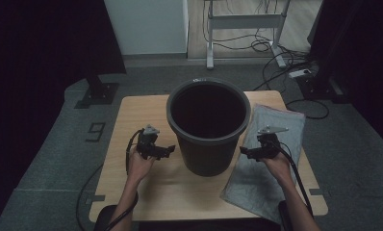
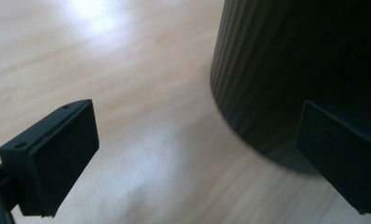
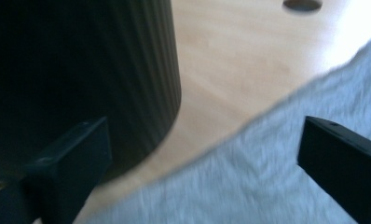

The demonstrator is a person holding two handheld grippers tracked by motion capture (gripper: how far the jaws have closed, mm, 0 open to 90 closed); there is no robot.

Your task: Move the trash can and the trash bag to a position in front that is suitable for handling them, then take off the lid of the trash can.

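Bucket (image 1: 209,126) upright, mouth up, left tongs (image 1: 166,151) and right tongs (image 1: 245,152) spread, flanking it

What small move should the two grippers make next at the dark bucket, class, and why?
Probably bring both inward onto the bucket's ribbed wall. The left gripper and right gripper flank it low down with jaws open and nothing between them, apart from its sides. The grey cloth lies under the right one.
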